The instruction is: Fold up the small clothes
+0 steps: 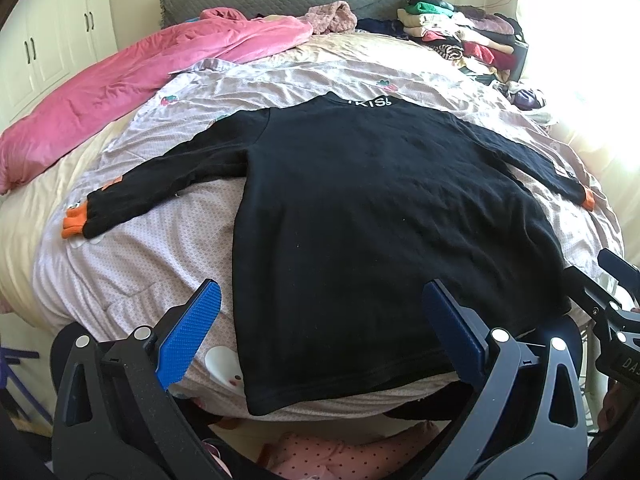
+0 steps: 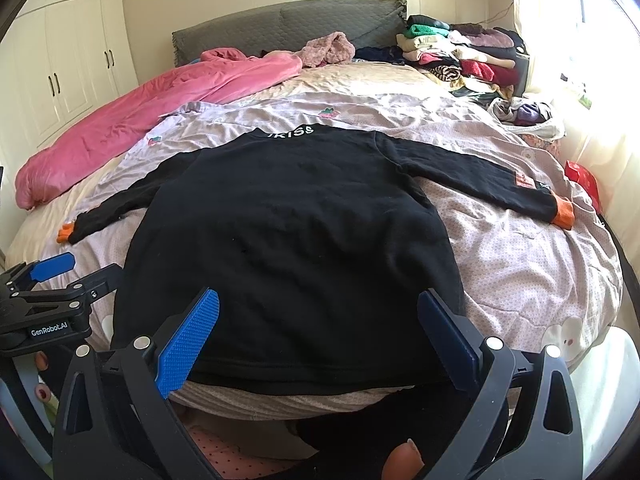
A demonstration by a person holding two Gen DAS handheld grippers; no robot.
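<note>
A black long-sleeved top (image 1: 380, 208) (image 2: 288, 232) with orange cuffs lies flat on the bed, collar with white letters at the far end, both sleeves spread out sideways. Its hem hangs at the near edge of the bed. My left gripper (image 1: 320, 320) stands open just above the hem's left half, nothing between its blue pads. My right gripper (image 2: 320, 324) is open over the hem's right half, also empty. The left gripper (image 2: 52, 276) shows at the left edge of the right wrist view. Part of the right gripper's frame (image 1: 616, 292) shows at the right edge of the left wrist view.
The bed carries a pale pink patterned sheet (image 1: 132, 256) (image 2: 528, 264), a pink quilt (image 1: 132, 84) (image 2: 132, 112) at far left, and stacked folded clothes (image 1: 460, 36) (image 2: 464, 52) at far right. A red packet (image 2: 584, 180) lies by the right edge. White wardrobes (image 2: 68, 60) stand left.
</note>
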